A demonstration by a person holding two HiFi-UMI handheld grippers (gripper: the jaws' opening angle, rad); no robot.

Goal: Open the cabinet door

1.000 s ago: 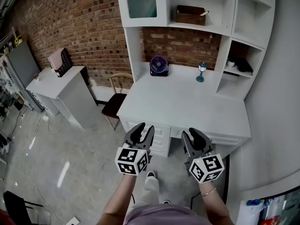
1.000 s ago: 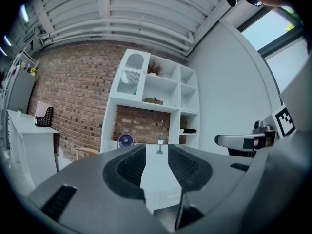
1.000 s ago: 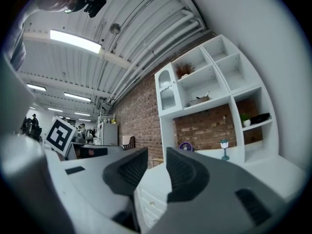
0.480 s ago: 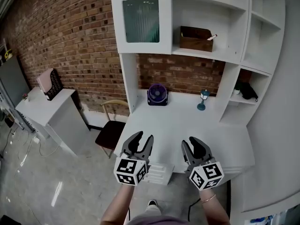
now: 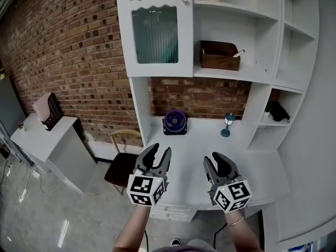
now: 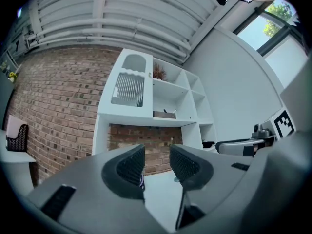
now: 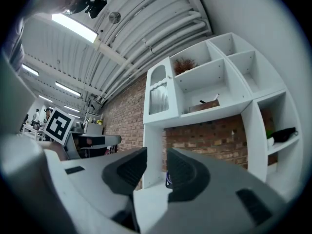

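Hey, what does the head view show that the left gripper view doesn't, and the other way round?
Only the head view: the floor and the person's forearms. Only the left gripper view: the ceiling and a window. Both: the cabinet door, the box, the brick wall and the right gripper.
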